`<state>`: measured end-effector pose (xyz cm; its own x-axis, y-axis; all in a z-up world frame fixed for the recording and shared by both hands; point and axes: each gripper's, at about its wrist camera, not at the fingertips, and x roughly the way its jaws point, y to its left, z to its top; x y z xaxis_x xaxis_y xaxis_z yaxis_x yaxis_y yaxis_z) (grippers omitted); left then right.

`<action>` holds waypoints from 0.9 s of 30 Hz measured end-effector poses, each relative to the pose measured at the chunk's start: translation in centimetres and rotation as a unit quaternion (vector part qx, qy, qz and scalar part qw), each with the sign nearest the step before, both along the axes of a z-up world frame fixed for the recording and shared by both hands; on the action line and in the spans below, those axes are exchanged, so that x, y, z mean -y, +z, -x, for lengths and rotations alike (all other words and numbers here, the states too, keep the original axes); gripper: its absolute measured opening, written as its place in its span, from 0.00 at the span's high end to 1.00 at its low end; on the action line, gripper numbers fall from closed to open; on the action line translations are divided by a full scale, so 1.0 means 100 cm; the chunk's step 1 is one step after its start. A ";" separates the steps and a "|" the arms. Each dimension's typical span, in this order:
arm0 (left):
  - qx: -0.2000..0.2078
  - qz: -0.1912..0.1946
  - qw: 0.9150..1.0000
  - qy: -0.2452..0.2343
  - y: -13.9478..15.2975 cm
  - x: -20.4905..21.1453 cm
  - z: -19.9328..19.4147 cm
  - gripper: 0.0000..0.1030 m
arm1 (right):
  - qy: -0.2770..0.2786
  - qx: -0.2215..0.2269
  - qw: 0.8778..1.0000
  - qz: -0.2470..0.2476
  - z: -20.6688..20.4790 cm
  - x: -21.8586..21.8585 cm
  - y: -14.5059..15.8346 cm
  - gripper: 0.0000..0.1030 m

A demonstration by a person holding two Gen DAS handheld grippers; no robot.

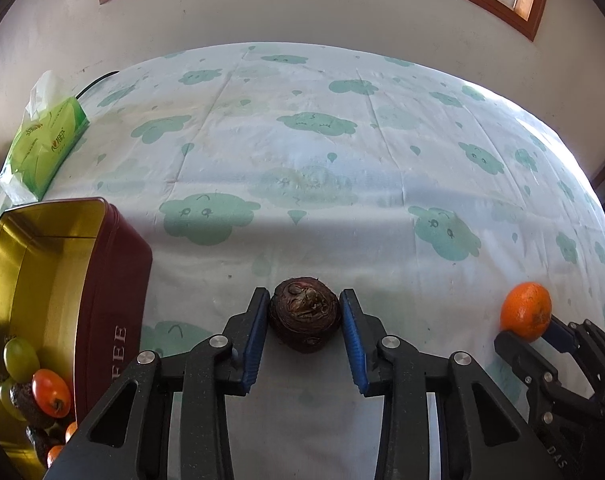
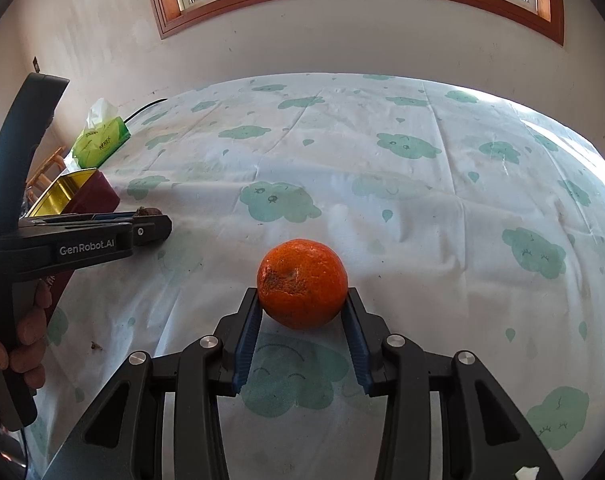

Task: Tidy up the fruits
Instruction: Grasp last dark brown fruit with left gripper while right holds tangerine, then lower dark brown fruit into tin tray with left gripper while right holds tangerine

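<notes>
A dark brown round fruit (image 1: 304,314) sits on the cloud-print tablecloth between the blue pads of my left gripper (image 1: 304,304); the left pad touches it and a thin gap shows at the right pad. An orange (image 2: 302,283) sits between the fingers of my right gripper (image 2: 302,300), which touch its sides. The orange (image 1: 526,316) and the right gripper (image 1: 542,330) also show at the right of the left wrist view. A dark red tin (image 1: 114,280) with a gold inside stands at the left and holds grapes, a small tomato (image 1: 51,392) and other fruit.
A green tissue pack (image 1: 46,140) lies at the table's far left, by the wall. The tin (image 2: 84,192) and the left gripper (image 2: 150,226) show at the left of the right wrist view. A dark cable runs behind the tissue pack. A window is above the table.
</notes>
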<state>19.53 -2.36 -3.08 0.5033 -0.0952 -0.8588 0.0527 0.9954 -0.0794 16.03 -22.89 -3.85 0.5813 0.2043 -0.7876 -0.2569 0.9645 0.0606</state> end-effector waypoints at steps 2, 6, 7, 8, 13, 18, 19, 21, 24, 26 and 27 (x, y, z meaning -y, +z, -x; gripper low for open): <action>-0.001 -0.001 1.000 -0.001 0.001 -0.002 0.009 0.64 | 0.000 0.000 1.000 0.005 0.000 -0.001 0.000 0.62; 0.002 0.002 1.000 -0.001 0.007 -0.006 0.028 0.64 | 0.001 0.002 1.000 0.019 0.001 -0.005 -0.001 0.62; 0.003 0.001 1.000 0.001 0.008 -0.008 0.032 0.64 | 0.001 0.003 1.000 0.024 0.001 -0.006 -0.001 0.62; 0.004 0.003 1.000 0.000 0.010 -0.009 0.036 0.64 | 0.001 0.004 1.000 0.030 0.001 -0.008 -0.001 0.62; 0.009 0.012 1.000 -0.001 0.023 -0.017 0.057 0.64 | 0.001 0.006 0.999 0.052 0.001 -0.013 -0.002 0.62; 0.024 0.017 1.000 0.000 0.041 -0.029 0.076 0.64 | 0.000 0.008 0.998 0.062 0.002 -0.015 -0.002 0.63; 0.028 0.016 0.999 0.000 0.045 -0.031 0.079 0.64 | 0.000 0.009 0.998 0.063 0.002 -0.015 -0.002 0.63; 0.034 0.019 0.999 0.000 0.052 -0.035 0.086 0.64 | 0.000 0.009 0.998 0.066 0.002 -0.015 -0.002 0.63; 0.044 0.022 0.999 0.003 0.063 -0.045 0.094 0.64 | 0.000 0.010 0.998 0.067 0.002 -0.015 -0.002 0.63; 0.054 0.017 0.998 0.008 0.070 -0.053 0.099 0.64 | 0.000 0.010 0.998 0.068 0.002 -0.015 -0.002 0.63; 0.058 0.014 0.998 0.012 0.074 -0.058 0.101 0.64 | 0.000 0.010 0.998 0.067 0.002 -0.015 -0.002 0.63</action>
<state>9.39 3.45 4.30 0.6009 -0.1058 -0.7923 0.0396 0.9939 -0.1027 15.83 -21.39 -4.07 0.5965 0.0975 -0.7967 -0.2574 0.9634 -0.0748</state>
